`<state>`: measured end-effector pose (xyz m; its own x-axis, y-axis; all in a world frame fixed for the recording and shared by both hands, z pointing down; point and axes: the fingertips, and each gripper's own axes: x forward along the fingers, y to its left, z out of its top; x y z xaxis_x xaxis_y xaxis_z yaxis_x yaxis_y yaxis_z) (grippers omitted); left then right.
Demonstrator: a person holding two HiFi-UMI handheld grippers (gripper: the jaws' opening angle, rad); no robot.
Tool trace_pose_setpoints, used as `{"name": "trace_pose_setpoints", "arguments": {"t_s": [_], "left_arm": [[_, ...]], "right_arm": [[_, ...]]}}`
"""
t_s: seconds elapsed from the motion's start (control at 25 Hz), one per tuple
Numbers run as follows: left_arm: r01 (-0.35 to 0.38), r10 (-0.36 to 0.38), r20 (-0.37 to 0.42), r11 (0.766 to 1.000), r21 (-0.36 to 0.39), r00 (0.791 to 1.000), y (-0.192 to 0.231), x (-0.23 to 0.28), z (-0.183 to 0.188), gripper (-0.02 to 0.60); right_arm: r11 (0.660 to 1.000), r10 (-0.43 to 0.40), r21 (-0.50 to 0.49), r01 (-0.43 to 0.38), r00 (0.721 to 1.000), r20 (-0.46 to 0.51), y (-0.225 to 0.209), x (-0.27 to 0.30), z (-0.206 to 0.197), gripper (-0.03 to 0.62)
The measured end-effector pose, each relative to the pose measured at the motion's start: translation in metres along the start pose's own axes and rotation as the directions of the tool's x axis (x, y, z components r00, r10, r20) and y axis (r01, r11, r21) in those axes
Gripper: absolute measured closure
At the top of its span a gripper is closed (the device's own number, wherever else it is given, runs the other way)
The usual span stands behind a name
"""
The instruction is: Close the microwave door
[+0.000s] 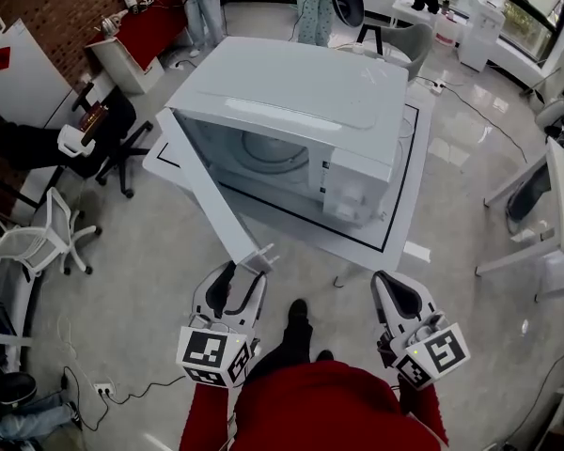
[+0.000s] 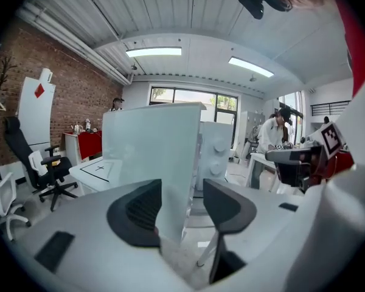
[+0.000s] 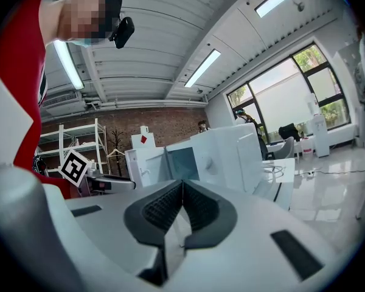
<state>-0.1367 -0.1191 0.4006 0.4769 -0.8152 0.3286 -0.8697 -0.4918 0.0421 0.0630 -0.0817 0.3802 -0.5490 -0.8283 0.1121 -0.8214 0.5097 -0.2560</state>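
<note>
Door (image 1: 210, 198) edge is straddled by left gripper (image 1: 243, 277), fingers wide, at 7 o'clock; right gripper (image 1: 386, 291) fingers closed, empty. Unclamped door may be missed.

- Microwave (image 1: 301, 101): white casing. Microwave door (image 1: 216, 200): white, with a grey-tinted window.
- Table (image 1: 409, 195): white top with a thin black outline.
- Left gripper (image 1: 244, 272) and right gripper (image 1: 383, 282): white shells and black ribbed pads (image 2: 137, 215). Each carries a cube patterned with black-and-white square markers.
- Person's jumper (image 1: 329, 402): red.
- Floor (image 1: 150, 280): glossy pale grey.
- Wall (image 1: 66, 7): red-brown brick.
- Swivel chair (image 1: 113, 134): black.
- Mesh chair (image 1: 38, 238): white.
- Side cabinet (image 1: 150, 26): red top.
- Board (image 2: 36, 102): white, with a red diamond.
</note>
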Motion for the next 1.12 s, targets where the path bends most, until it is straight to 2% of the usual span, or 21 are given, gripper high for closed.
{"name": "trace_pose_setpoints", "arguments": {"t_s": [0.16, 0.36, 0.56, 1.12], "left_arm": [[0.068, -0.068, -0.012, 0.998, 0.014, 0.998, -0.007, 0.007, 0.001, 0.373], [0.112, -0.112, -0.019, 0.994, 0.017, 0.994, -0.010, 0.014, 0.002, 0.373], [0.177, -0.178, -0.003, 0.984, -0.035, 0.984, -0.019, 0.027, 0.005, 0.374], [0.305, -0.305, 0.000, 0.952, 0.026, 0.952, -0.038, 0.082, 0.028, 0.385]], "right_arm": [[1.000, -0.009, 0.002, 0.009, 1.000, -0.008, -0.004, 0.006, 0.000, 0.580], [0.999, -0.034, -0.004, 0.034, 0.999, -0.009, -0.006, 0.010, 0.001, 0.579], [0.998, -0.059, -0.009, 0.059, 0.998, -0.012, -0.008, 0.013, -0.002, 0.580], [0.992, -0.122, -0.030, 0.123, 0.992, 0.034, -0.023, 0.019, 0.010, 0.580]]}}
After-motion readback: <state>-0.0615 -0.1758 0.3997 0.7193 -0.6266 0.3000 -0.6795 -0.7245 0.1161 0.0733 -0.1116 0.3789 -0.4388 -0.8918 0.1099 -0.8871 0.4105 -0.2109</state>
